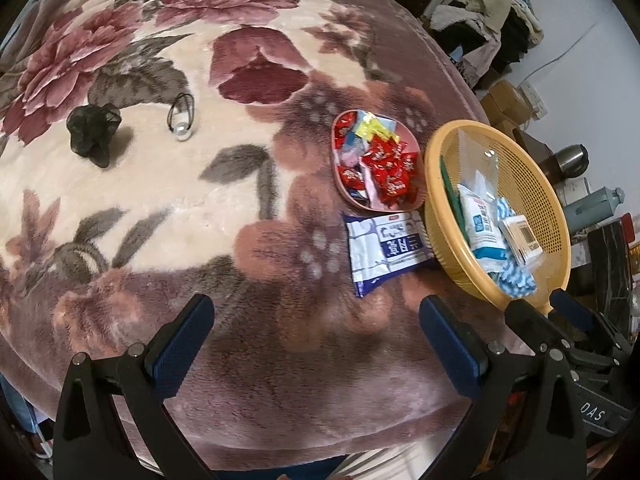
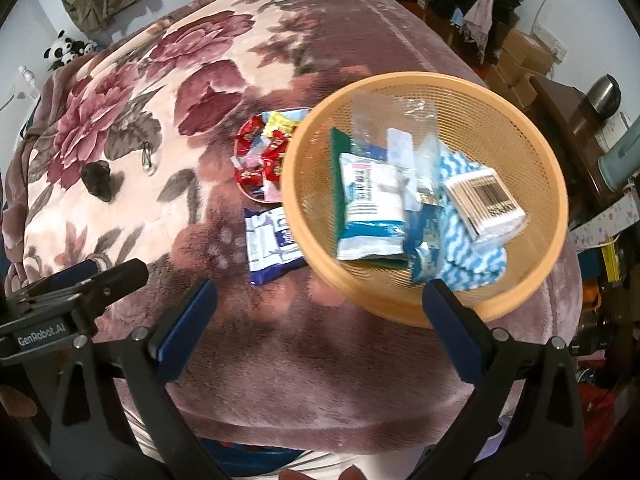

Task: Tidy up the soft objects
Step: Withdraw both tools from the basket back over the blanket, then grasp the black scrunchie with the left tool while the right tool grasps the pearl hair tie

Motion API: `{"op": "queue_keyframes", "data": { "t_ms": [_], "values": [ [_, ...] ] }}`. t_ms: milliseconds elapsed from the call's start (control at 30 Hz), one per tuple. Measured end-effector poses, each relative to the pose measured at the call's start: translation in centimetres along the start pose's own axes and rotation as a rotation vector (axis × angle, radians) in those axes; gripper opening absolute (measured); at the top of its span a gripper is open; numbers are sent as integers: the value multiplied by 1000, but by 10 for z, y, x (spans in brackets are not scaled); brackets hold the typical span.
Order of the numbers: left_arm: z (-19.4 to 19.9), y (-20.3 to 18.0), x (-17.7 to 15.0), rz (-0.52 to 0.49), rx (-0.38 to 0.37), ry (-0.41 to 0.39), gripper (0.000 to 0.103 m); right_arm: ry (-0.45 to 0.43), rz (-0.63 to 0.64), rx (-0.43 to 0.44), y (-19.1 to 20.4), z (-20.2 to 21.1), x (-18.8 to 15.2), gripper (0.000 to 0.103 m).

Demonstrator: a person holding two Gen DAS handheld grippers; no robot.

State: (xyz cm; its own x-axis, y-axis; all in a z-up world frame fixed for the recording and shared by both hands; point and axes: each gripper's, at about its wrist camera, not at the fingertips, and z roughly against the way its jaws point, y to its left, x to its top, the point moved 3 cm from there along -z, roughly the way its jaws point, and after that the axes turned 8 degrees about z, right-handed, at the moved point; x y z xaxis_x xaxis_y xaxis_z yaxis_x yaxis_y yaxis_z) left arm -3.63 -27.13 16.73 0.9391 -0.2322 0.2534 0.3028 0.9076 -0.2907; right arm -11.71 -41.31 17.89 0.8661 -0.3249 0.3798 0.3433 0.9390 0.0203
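Across a bed covered by a plush floral blanket [image 1: 168,200] lie the things to be sorted. Near the right edge sits a round orange mesh basket [image 2: 532,152], its near rim raised off the blanket in the right wrist view. Inside it are a white and blue soft packet [image 2: 370,204], a blue and white zigzag cloth [image 2: 476,256], a box of cotton swabs [image 2: 486,204], a green flat piece [image 2: 338,148] standing against the left wall, and some clear plastic bags [image 2: 384,116]. Just left of the basket rests a pink oval dish [image 1: 340,188] heaped with red-wrapped candies [image 1: 390,172]. A blue and white wipes pack [image 1: 386,246] lies flat on the blanket just below the dish, its right end touching or tucked under the basket; which of the two cannot be told.

Well apart, on the pale part of the blanket, lie a black scrunchie [image 1: 93,128] and, to its right, a thin black hair tie with a clear bead [image 1: 181,118].

Both tools hover low over the near edge of the bed. The left gripper [image 1: 316,344] has its blue-padded fingers spread wide with nothing between them. The right gripper [image 2: 320,328] is likewise spread wide and empty, its right finger [image 2: 452,328] overlapping the basket's near rim in the picture.
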Motion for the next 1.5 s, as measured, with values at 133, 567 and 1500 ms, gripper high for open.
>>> {"op": "queue_keyframes", "data": {
  "t_ms": [133,567,1500],
  "values": [
    [-1,12,4,20,4,-1,102,8,23,6,13,-5,4,103],
    [-7,55,15,85,19,9,102,34,73,14,45,-24,17,103],
    [-28,161,43,252,55,28,102,110,207,65,135,-82,49,103]
  ]
}}
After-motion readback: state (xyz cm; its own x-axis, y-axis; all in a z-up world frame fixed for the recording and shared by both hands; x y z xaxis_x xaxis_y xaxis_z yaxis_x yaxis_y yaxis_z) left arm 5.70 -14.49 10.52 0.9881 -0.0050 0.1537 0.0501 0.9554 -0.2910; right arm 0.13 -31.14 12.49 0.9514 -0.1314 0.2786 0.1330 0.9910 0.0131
